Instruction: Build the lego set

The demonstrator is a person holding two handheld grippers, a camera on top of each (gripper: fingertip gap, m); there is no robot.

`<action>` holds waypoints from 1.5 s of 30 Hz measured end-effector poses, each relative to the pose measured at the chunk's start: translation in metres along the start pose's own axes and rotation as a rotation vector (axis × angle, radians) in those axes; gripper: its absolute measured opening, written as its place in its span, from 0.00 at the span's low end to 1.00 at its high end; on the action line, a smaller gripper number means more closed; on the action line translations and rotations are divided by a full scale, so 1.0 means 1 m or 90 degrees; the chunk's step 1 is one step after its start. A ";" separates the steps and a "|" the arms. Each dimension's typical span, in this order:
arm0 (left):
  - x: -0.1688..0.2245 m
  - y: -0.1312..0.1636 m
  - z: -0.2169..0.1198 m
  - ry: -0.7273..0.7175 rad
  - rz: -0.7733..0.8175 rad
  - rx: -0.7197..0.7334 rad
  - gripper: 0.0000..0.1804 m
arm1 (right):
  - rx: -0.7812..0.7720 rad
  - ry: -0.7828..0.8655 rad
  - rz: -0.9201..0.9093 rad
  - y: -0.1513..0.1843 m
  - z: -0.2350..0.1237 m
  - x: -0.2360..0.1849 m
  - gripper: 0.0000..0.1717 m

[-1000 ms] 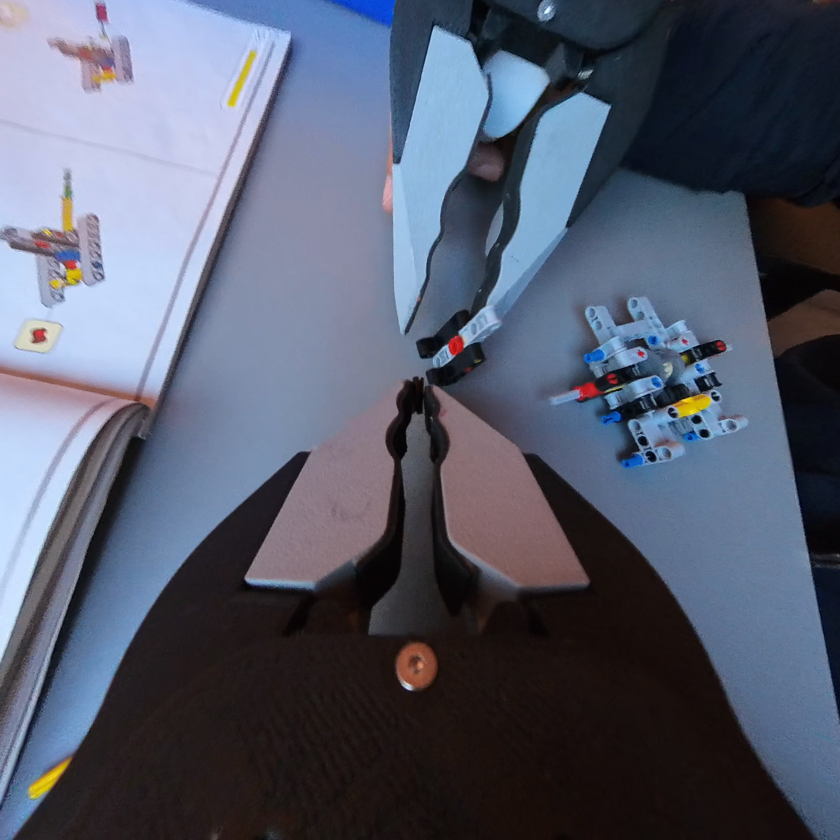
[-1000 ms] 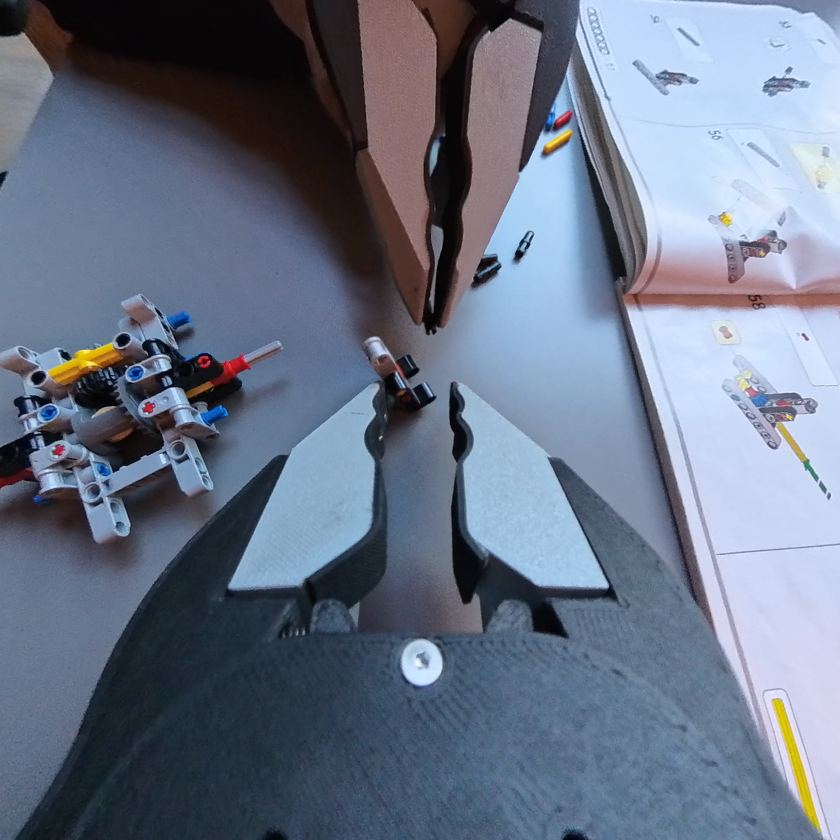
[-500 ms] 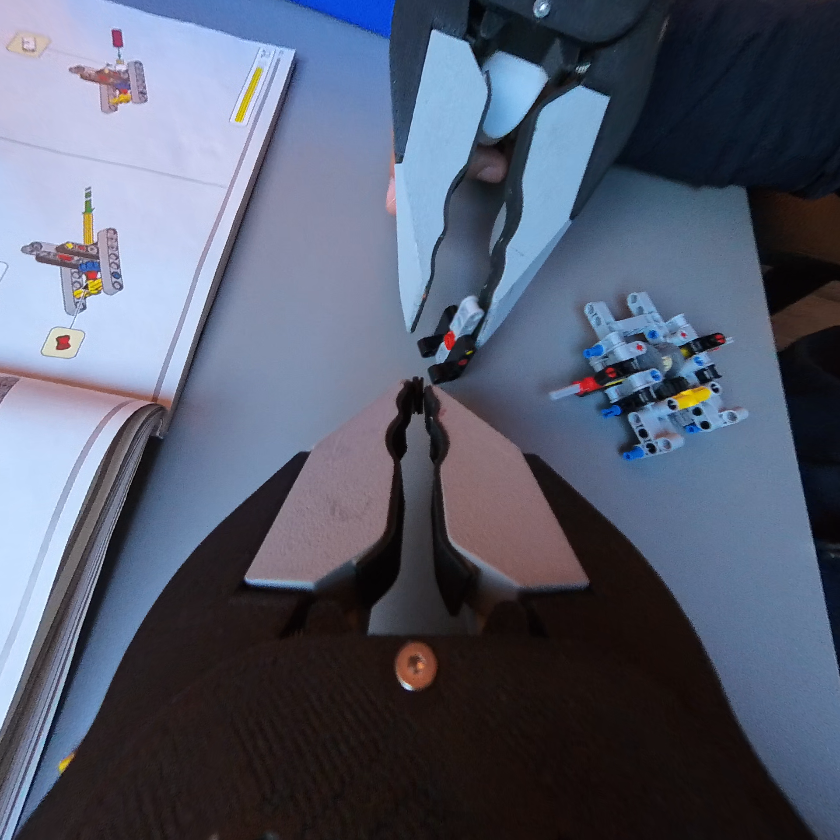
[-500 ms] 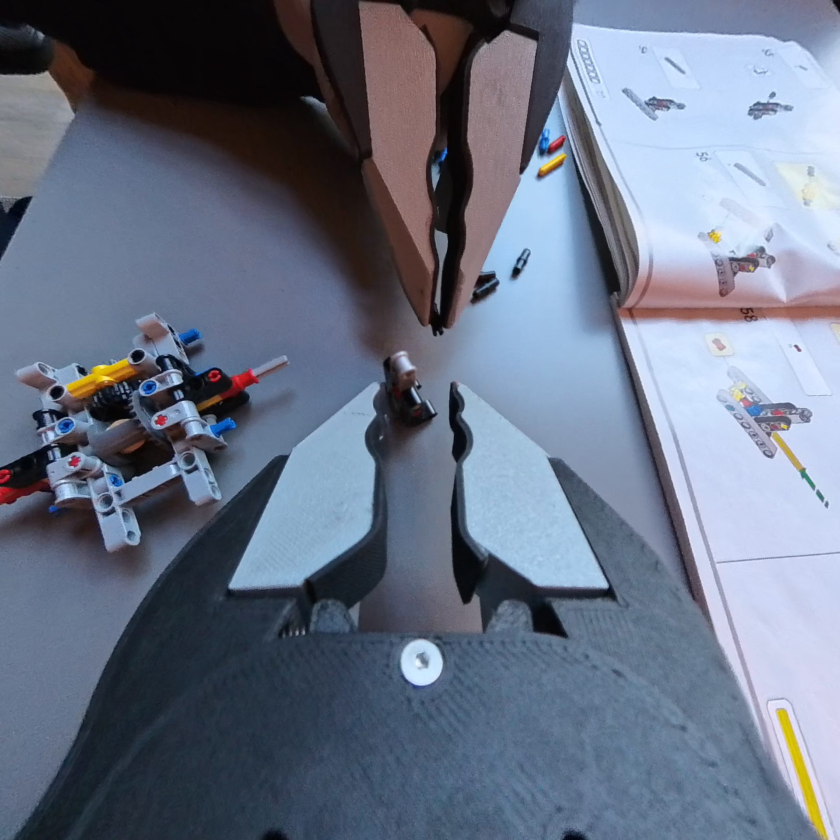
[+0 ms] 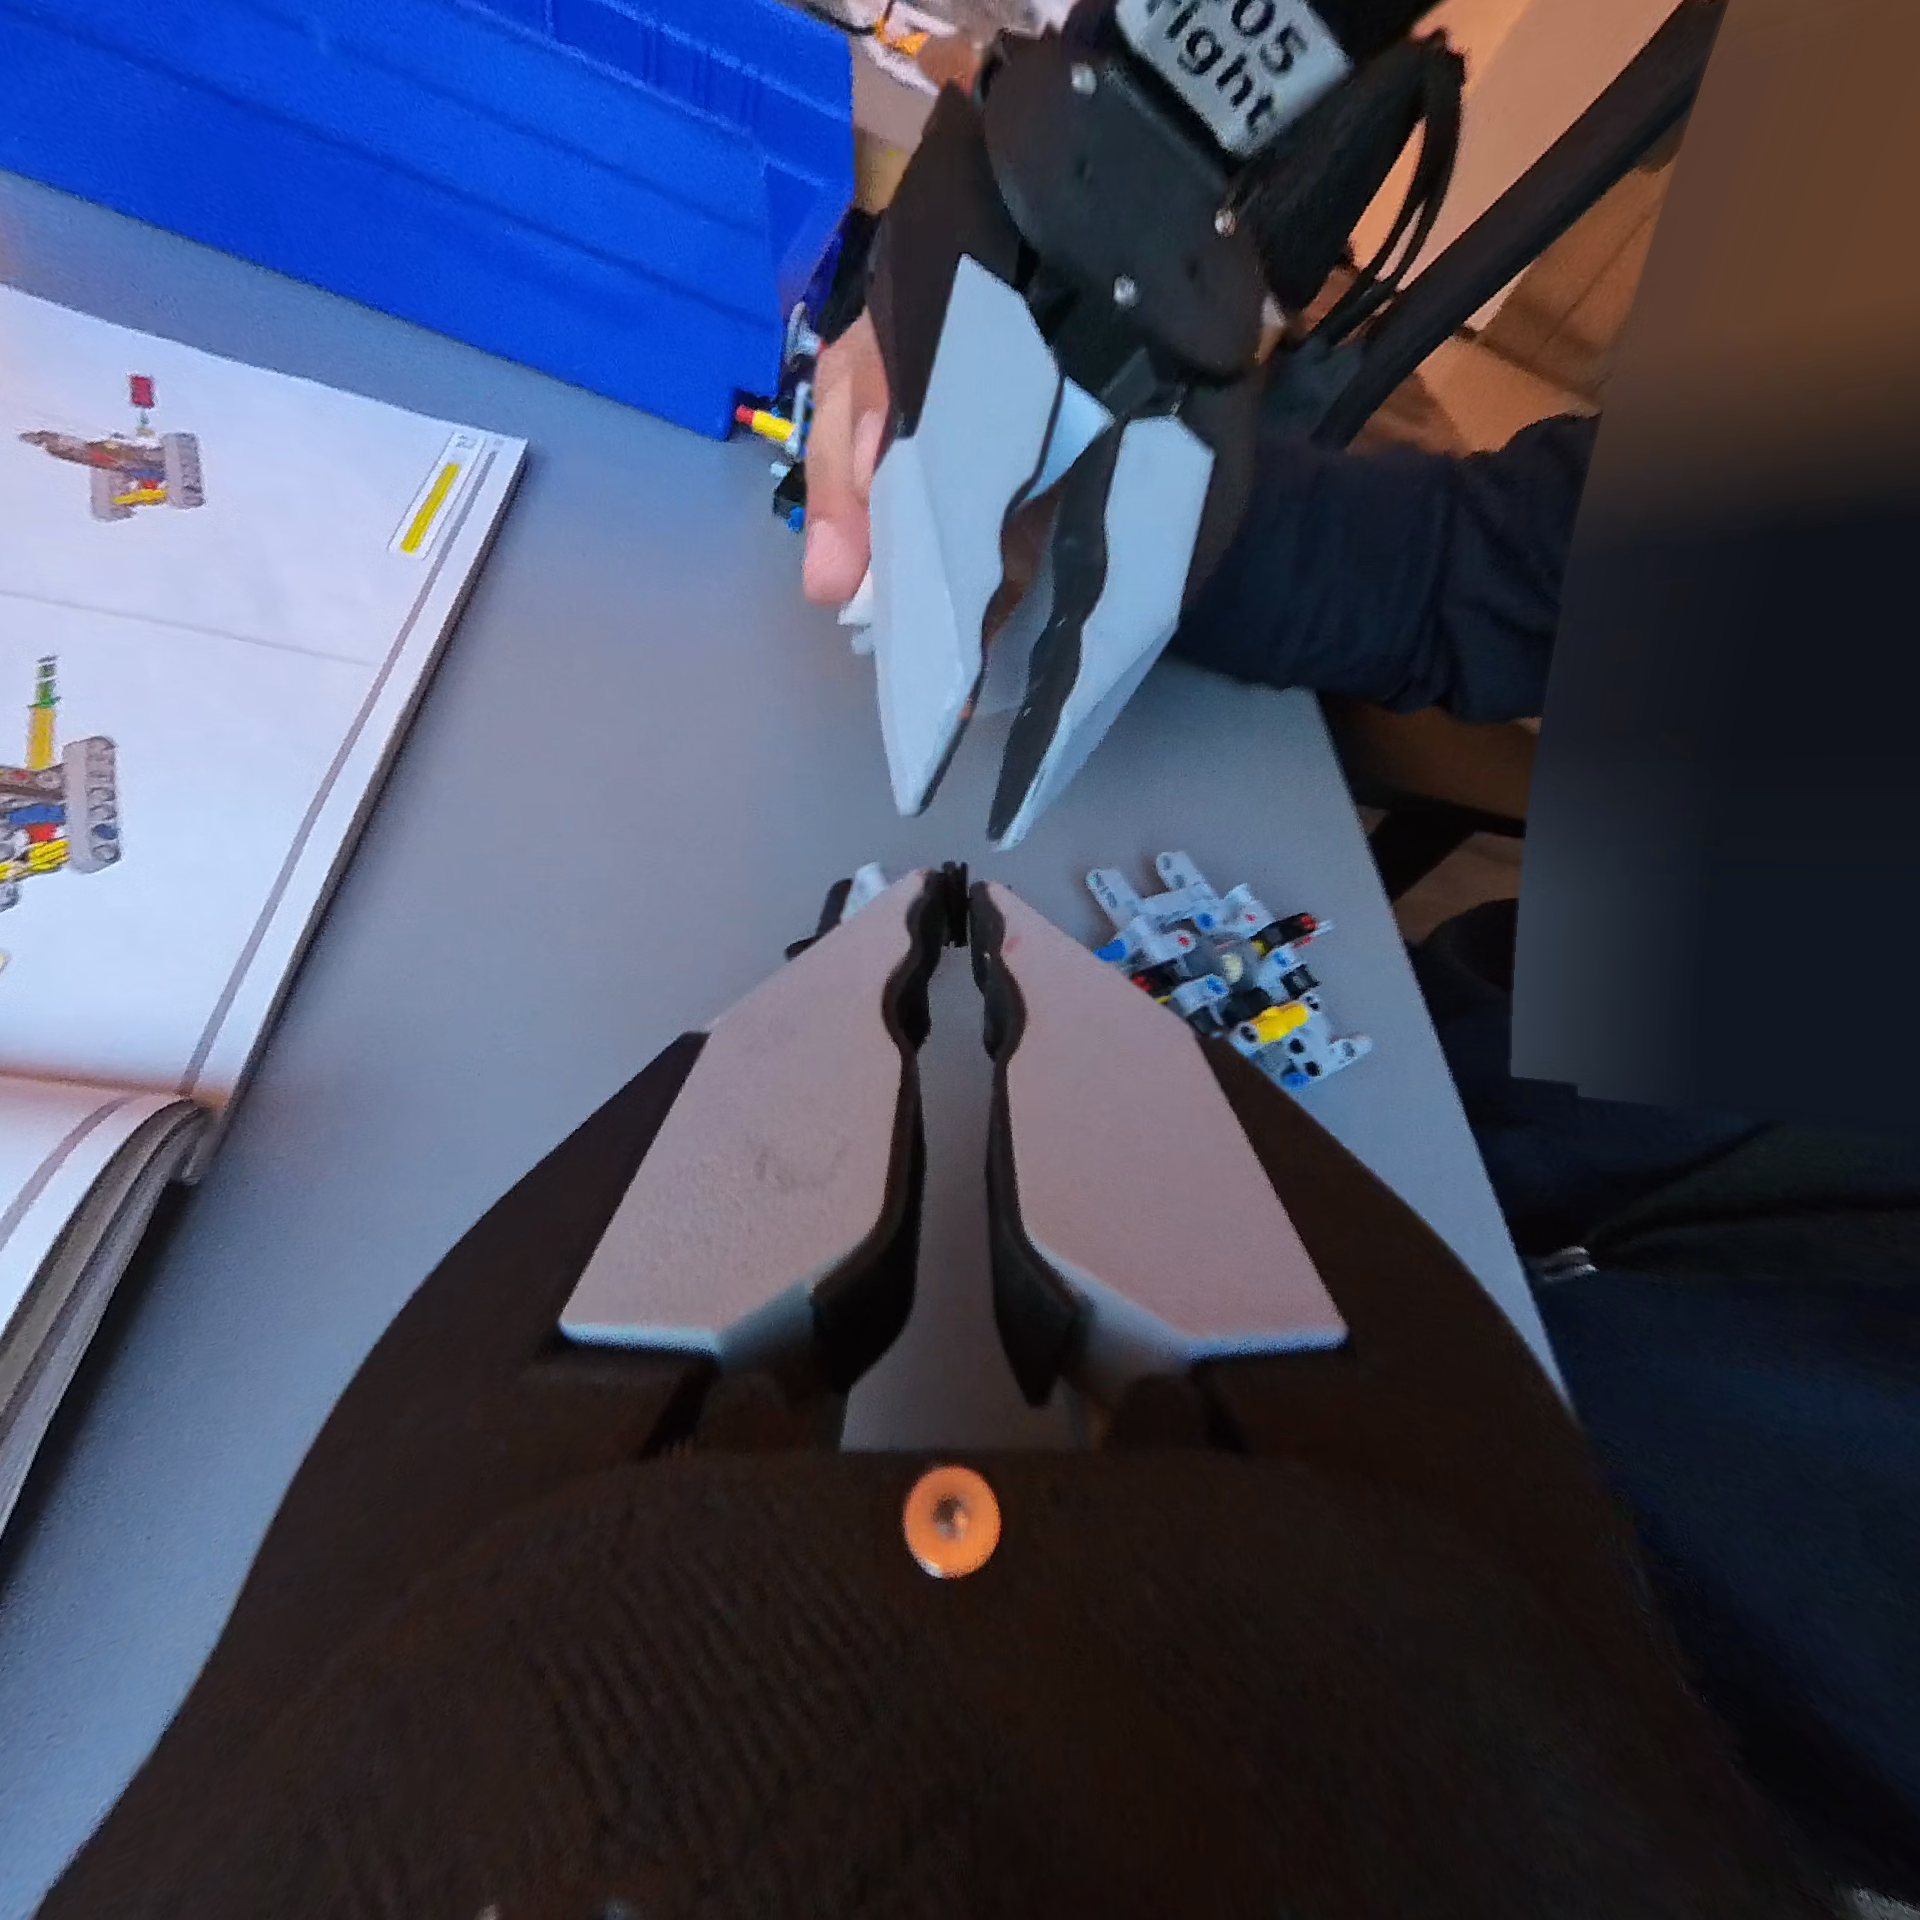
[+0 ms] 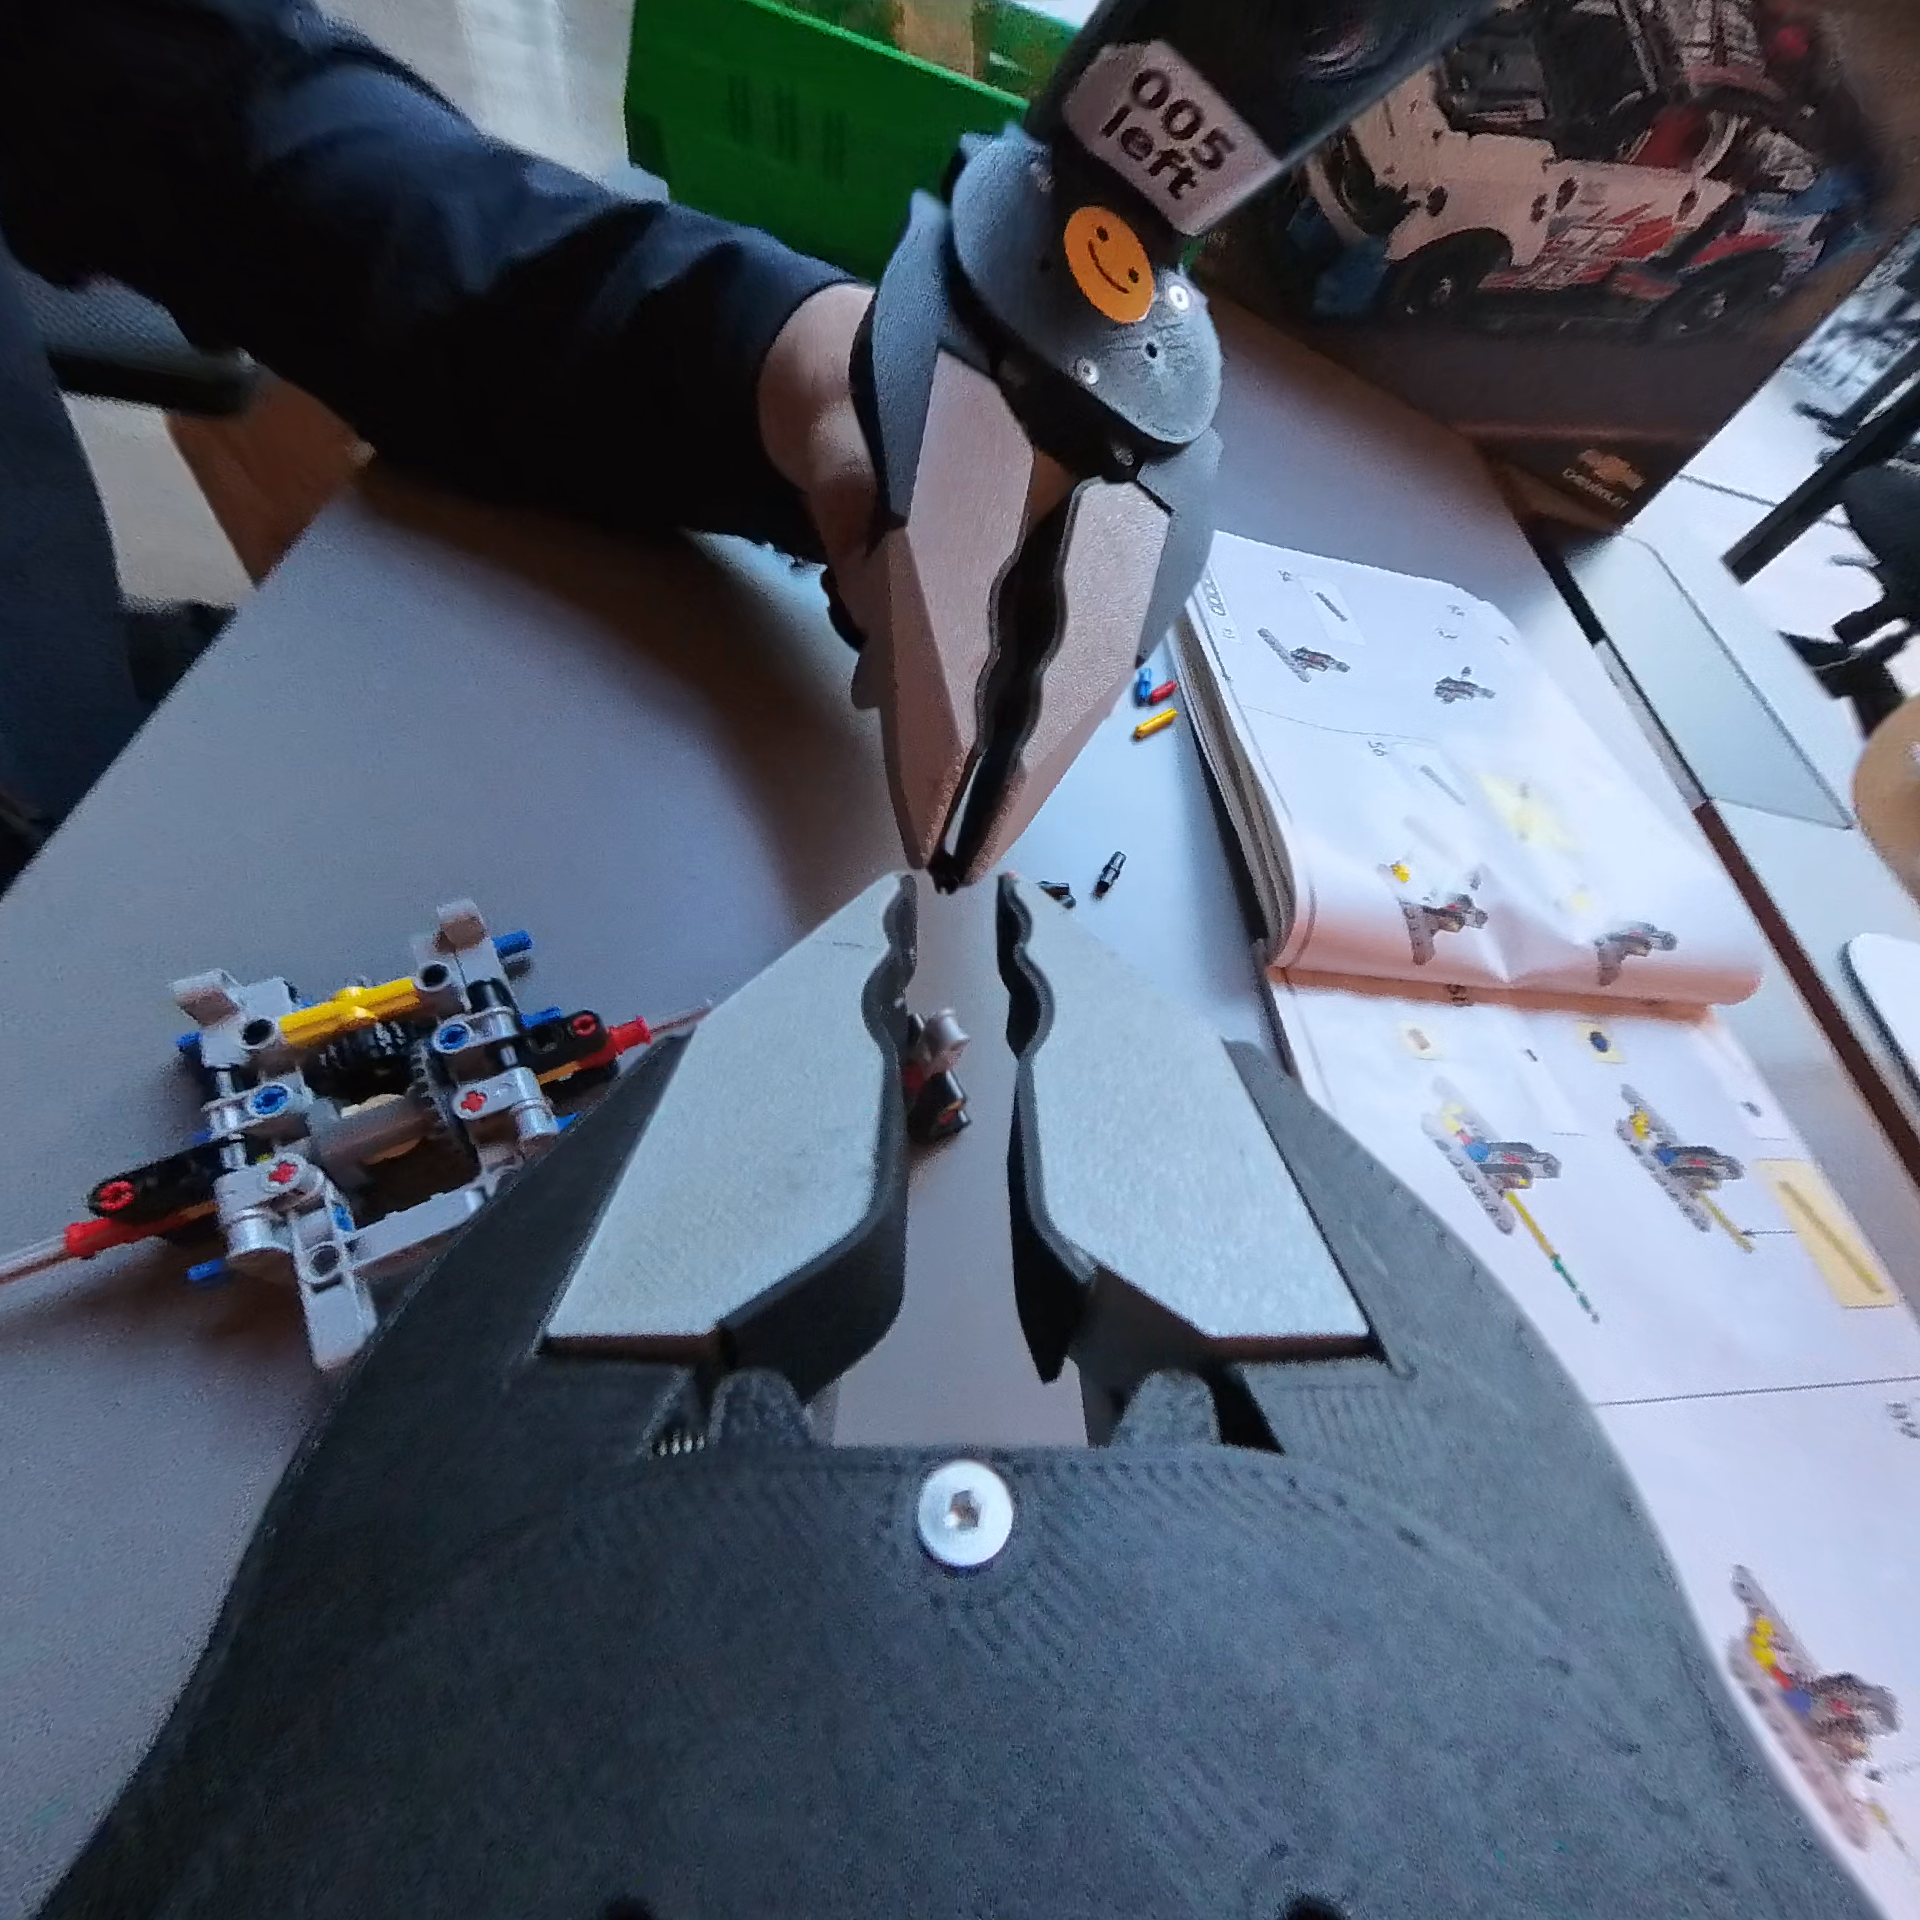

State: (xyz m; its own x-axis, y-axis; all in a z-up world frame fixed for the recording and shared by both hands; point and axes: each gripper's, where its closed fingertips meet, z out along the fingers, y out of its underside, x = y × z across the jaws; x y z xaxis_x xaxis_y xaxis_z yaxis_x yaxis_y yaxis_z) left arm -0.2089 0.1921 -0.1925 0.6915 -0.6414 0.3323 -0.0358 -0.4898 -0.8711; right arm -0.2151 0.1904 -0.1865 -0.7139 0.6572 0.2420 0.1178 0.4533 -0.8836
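On the grey table, a small black-and-grey brick piece lies loose

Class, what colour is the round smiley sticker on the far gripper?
Orange, on the left gripper; the sticker shows best in the right wrist view.

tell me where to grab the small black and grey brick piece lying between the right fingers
Probably across the narrow middle of the small piece, coming straight down from above. It lies flat on the table, long axis running along the gap of the open right gripper, so its two long sides face the fingers.
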 end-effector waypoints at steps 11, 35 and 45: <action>0.006 -0.002 0.001 0.060 -0.081 0.022 0.01 | -0.033 0.059 -0.139 -0.003 0.003 -0.005 0.01; 0.025 -0.004 -0.005 0.271 -0.317 0.057 0.01 | -0.075 0.088 -0.282 -0.011 0.006 -0.020 0.00; 0.019 0.005 0.000 0.225 -0.301 0.020 0.01 | -0.104 0.103 -0.288 -0.002 0.006 -0.014 0.00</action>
State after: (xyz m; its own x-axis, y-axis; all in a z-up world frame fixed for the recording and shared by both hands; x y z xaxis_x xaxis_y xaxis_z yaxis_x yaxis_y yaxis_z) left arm -0.1963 0.1774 -0.1911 0.3445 -0.5181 0.7829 0.2427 -0.7564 -0.6074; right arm -0.2095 0.1764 -0.1903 -0.6039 0.4522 0.6564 -0.0631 0.7938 -0.6049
